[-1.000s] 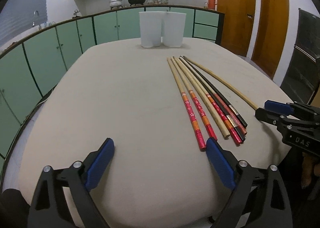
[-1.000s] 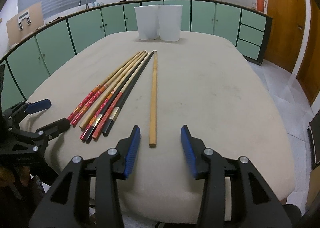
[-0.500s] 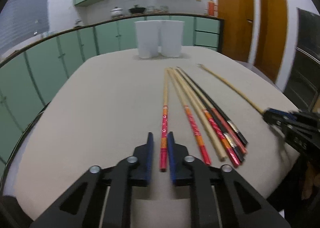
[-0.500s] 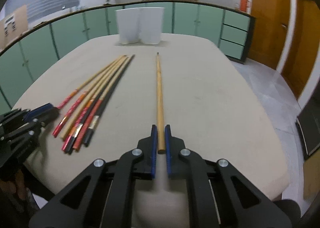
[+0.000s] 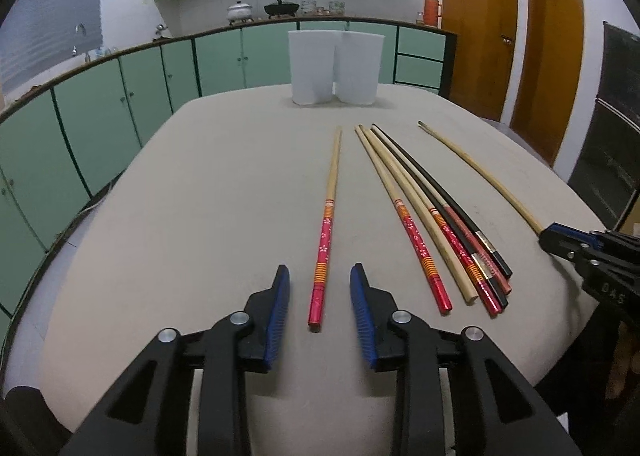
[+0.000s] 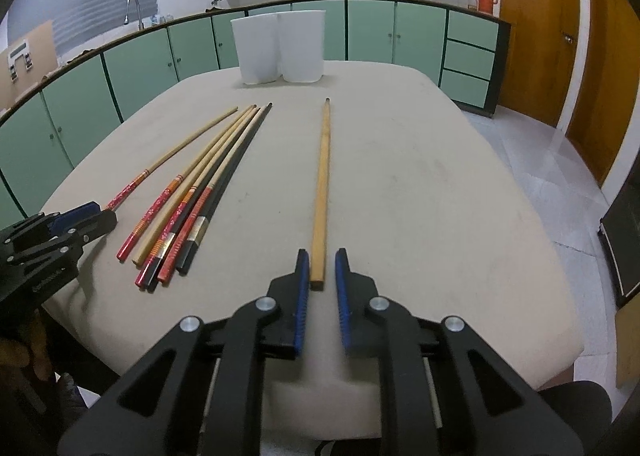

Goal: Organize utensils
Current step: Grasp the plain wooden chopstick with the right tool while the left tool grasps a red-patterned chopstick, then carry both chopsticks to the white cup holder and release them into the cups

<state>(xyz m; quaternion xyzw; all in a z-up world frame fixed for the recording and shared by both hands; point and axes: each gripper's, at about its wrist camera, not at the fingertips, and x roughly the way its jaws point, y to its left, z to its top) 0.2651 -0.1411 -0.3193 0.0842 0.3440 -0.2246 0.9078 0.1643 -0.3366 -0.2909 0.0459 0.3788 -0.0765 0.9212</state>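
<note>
A red-patterned chopstick (image 5: 325, 232) lies on the beige table (image 5: 200, 216), its red end between the blue pads of my left gripper (image 5: 319, 270). The jaws are opening and neither pad presses on it. A plain wooden chopstick (image 6: 322, 184) lies with its near end between the pads of my right gripper (image 6: 322, 256). Those jaws are opening too, with a gap on the right side. Several more chopsticks (image 5: 440, 224) lie bundled between the two. Two white cups (image 5: 334, 72) stand at the table's far end.
Green cabinets (image 5: 100, 128) run along the left and far sides, and wooden doors (image 5: 476, 24) stand at the right. In the left wrist view the right gripper (image 5: 560, 236) shows at the table's right edge. Bare tabletop (image 6: 420, 176) lies right of the plain chopstick.
Both grippers went from wide open to pinched on a chopstick each, and now their jaws have parted again. The red chopstick and the plain one now lie apart from the bundle.
</note>
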